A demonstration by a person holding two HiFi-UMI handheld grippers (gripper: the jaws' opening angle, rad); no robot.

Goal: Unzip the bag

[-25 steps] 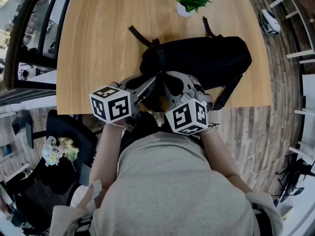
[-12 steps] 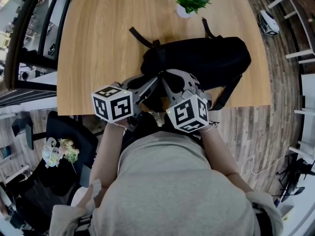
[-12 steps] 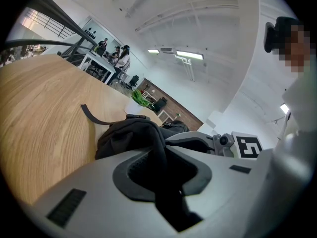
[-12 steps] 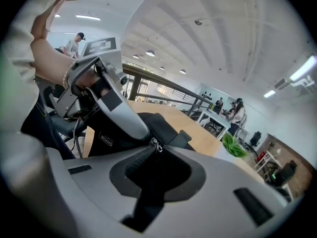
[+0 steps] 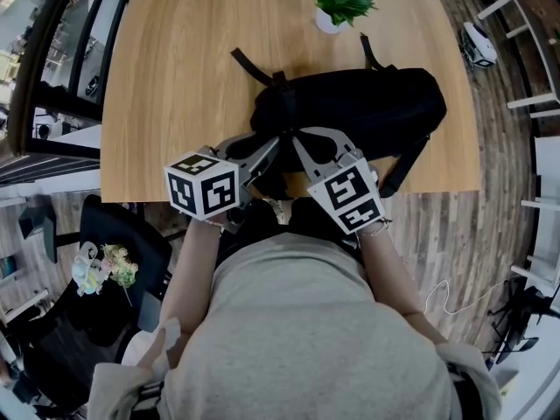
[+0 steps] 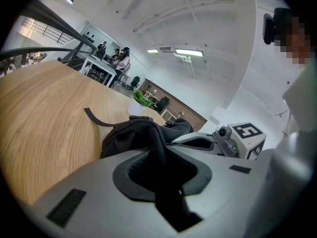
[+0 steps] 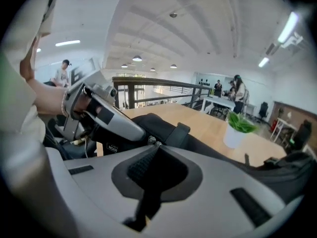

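Note:
A black backpack [image 5: 350, 112] lies on its side on the wooden table [image 5: 175, 77], its left end at the near edge. My left gripper [image 5: 273, 147] is shut on a fold of the bag's black fabric [image 6: 148, 133], which rises between its jaws. My right gripper [image 5: 296, 140] meets the bag right beside the left one. Its jaws have closed on a thin black strip [image 7: 148, 192] that looks like the zip's pull tab, with small metal parts [image 7: 157, 143] at the tips. The zip itself is hidden under the grippers.
A small potted plant [image 5: 337, 3] stands at the table's far edge behind the bag. The bag's straps [image 5: 249, 64] trail over the wood and one hangs off the near edge [image 5: 398, 169]. A dark chair [image 5: 114, 234] stands left of the person.
My right gripper has closed its jaws at the bag's end, and its marker cube has tipped and shifted slightly right. The left gripper and the bag have stayed put.

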